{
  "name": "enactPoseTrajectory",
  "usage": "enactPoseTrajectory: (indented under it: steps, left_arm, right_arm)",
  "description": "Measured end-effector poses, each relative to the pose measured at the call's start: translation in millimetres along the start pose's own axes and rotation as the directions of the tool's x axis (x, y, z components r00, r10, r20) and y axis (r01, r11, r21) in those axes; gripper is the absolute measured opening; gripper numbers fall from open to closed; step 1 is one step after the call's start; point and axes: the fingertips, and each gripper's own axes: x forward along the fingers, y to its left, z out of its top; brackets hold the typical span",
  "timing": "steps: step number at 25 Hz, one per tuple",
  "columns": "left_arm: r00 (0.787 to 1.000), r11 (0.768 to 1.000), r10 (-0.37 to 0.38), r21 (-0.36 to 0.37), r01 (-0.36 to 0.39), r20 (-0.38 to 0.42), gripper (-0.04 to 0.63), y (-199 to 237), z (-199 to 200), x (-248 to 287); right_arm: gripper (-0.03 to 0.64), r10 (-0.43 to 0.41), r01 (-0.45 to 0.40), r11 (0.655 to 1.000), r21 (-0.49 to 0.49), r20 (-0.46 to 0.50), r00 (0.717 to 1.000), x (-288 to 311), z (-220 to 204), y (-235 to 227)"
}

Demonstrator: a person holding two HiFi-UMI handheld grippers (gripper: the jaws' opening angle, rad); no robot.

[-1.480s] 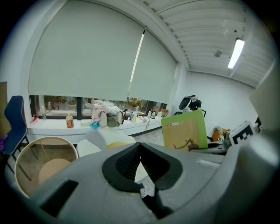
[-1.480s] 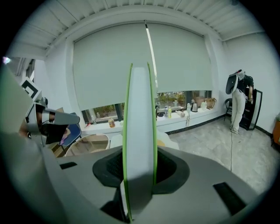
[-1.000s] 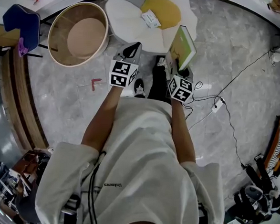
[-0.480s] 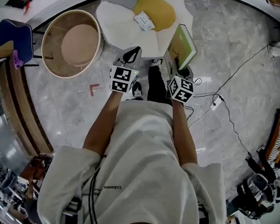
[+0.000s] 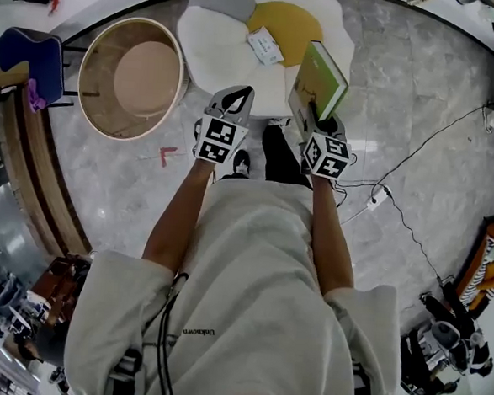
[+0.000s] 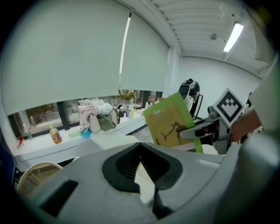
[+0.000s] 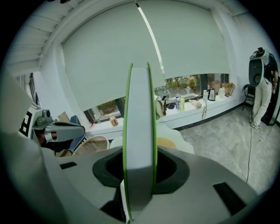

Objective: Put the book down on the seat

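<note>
1. The fingers of our right gripper [image 7: 139,175] pinch the green book [image 7: 139,109] upright; those of our left gripper [image 6: 140,151] are pressed together, empty.
2. The book hangs at the white flower-shaped seat [image 5: 219,51], by its right edge.
3. We judge the carry nearly done, with lowering and release left.

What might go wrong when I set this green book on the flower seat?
The book is pinched by one edge in the right hand-held gripper and stands upright, so it may tip or slide off the seat when released. A small white packet lies on the seat; the book could land on it unevenly.
</note>
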Motion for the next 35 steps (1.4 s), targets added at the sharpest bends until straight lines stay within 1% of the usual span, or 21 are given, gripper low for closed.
enactPoseTrajectory:
  steps: [4,7,9,11,13,15,17,21,23,26,29,31,33,35]
  left_arm:
    - [0.999,1.000,0.015,0.025,-0.014,-0.032,0.008,19.1,14.4,26.7]
    - [0.998,0.999,0.032,0.029,-0.030,-0.063,0.008,34.6,19.8,49.3]
    - [0.995,0.999,0.042,0.024,-0.040,-0.091,0.008,41.4,16.4,61.7]
    - [0.991,0.999,0.047,0.015,-0.045,-0.123,0.008,45.4,10.9,72.3]
    - [0.987,0.999,0.044,0.010,-0.043,-0.155,0.008,47.8,5.2,83.0]
    - [0.983,0.999,0.037,0.011,-0.035,-0.178,0.008,49.5,3.9,91.6]
    - [0.982,1.000,0.026,0.013,-0.024,-0.186,0.008,48.6,5.9,100.2]
    - [0.978,1.000,0.009,0.010,-0.007,-0.207,0.009,57.2,-0.4,123.5]
    - [0.976,1.000,-0.002,0.005,0.003,-0.219,0.008,58.6,-6.1,128.6]
    - [0.974,1.000,-0.015,0.010,0.018,-0.225,0.008,61.0,-6.7,133.2]
    - [0.974,0.999,-0.018,0.022,0.024,-0.224,0.008,71.3,-6.1,140.3]
    - [0.975,0.999,-0.025,0.030,0.032,-0.220,0.008,78.8,-7.6,146.8]
    - [0.969,0.998,-0.053,0.023,0.060,-0.240,0.008,81.8,-17.6,152.7]
    - [0.960,0.995,-0.089,0.011,0.095,-0.265,0.008,88.0,-28.8,161.3]
  right_arm:
    - [0.130,0.048,-0.051,0.998,-0.038,-0.077,0.996,31.6,10.5,-15.1]
    - [0.130,0.085,-0.090,0.995,-0.041,-0.108,0.990,55.9,19.4,-26.5]
    - [0.130,0.121,-0.125,0.992,-0.026,-0.130,0.984,72.3,21.2,-33.7]
    - [0.130,0.166,-0.164,0.986,0.030,-0.148,0.975,90.3,20.9,-42.3]
    - [0.130,0.222,-0.203,0.971,0.129,-0.156,0.962,110.7,20.4,-51.1]
    - [0.130,0.286,-0.243,0.938,0.246,-0.155,0.946,127.7,19.5,-56.0]
    - [0.130,0.338,-0.274,0.904,0.328,-0.153,0.929,137.4,18.5,-60.2]
    - [0.130,0.396,-0.311,0.869,0.384,-0.163,0.904,159.0,22.8,-68.1]
    - [0.130,0.423,-0.324,0.851,0.414,-0.174,0.889,163.2,18.5,-69.5]
    - [0.130,0.445,-0.333,0.840,0.429,-0.191,0.875,166.5,13.4,-72.4]
    - [0.130,0.473,-0.361,0.827,0.431,-0.186,0.861,175.1,15.8,-68.7]
    - [0.130,0.474,-0.366,0.833,0.416,-0.193,0.859,181.8,18.2,-66.5]
    - [0.130,0.470,-0.360,0.839,0.408,-0.209,0.858,185.1,13.1,-64.4]
    - [0.130,0.476,-0.356,0.833,0.424,-0.218,0.852,192.6,9.4,-58.8]
